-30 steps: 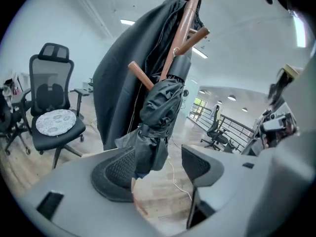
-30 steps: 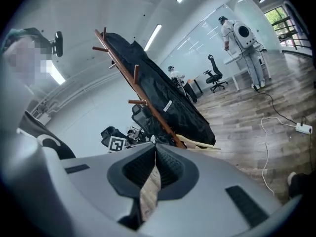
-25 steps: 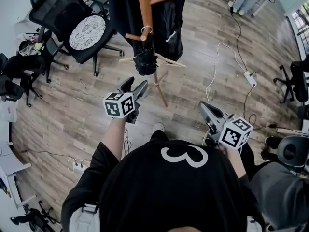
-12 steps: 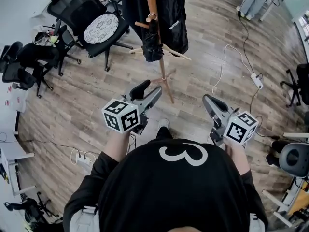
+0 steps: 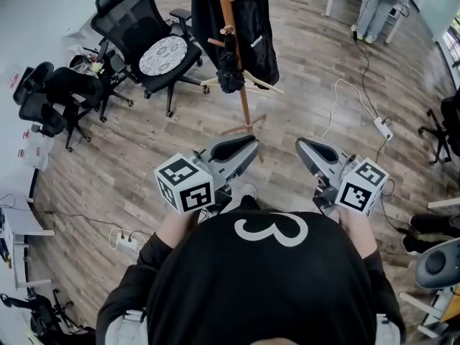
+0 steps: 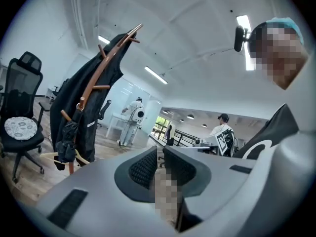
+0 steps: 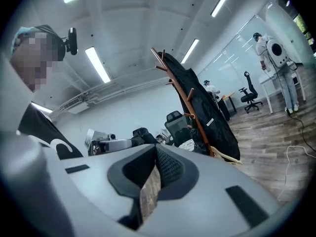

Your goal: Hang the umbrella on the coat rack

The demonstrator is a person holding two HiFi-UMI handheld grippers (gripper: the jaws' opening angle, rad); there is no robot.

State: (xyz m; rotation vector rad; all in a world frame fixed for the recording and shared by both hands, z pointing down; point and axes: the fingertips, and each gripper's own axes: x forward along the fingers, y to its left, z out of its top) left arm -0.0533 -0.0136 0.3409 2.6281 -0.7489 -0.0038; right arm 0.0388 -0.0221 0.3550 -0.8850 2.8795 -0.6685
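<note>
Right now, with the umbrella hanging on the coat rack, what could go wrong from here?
1. The umbrella seems to hang only by its small loop at a short peg; a bump might slip it off.
2. The black coat and the umbrella both load the thin coat rack, which might tip.
3. The white cable on the floor could catch a foot.

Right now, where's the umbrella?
Head view, top centre: the umbrella hangs on the coat rack pole, in front of the black coat, with the office chair to its left.
</note>
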